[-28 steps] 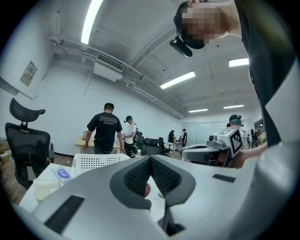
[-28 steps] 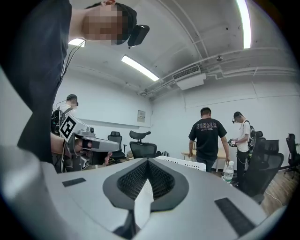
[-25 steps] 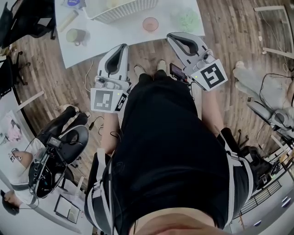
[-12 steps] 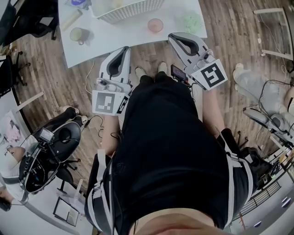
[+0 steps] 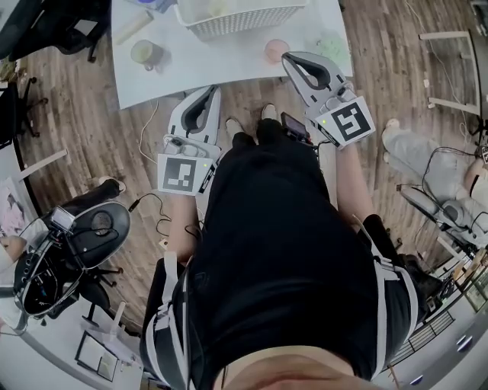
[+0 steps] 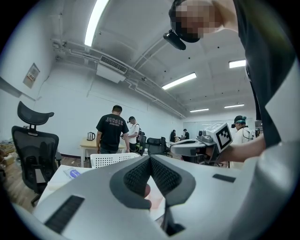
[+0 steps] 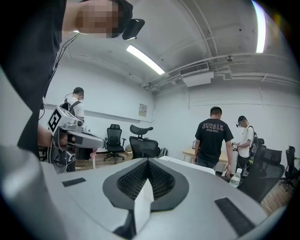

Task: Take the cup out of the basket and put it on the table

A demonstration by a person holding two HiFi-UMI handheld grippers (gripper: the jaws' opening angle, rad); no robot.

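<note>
step: we face white slatted plastic basket [image 5: 244,21] on white counter [image 5: 198,67] | left gripper [image 5: 211,91], right gripper [image 5: 293,58]: jaws pressed together, empty | next: spread, reach cup

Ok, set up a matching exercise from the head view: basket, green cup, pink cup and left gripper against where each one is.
1 basket
2 green cup
3 pink cup
4 left gripper

a on the table, beside the tip of the right gripper
b shut, short of the table's near edge
c on the table, left of the basket
d on the table, cut by the view's top edge

Pairs: 1-d, 2-c, 3-a, 4-b
</note>
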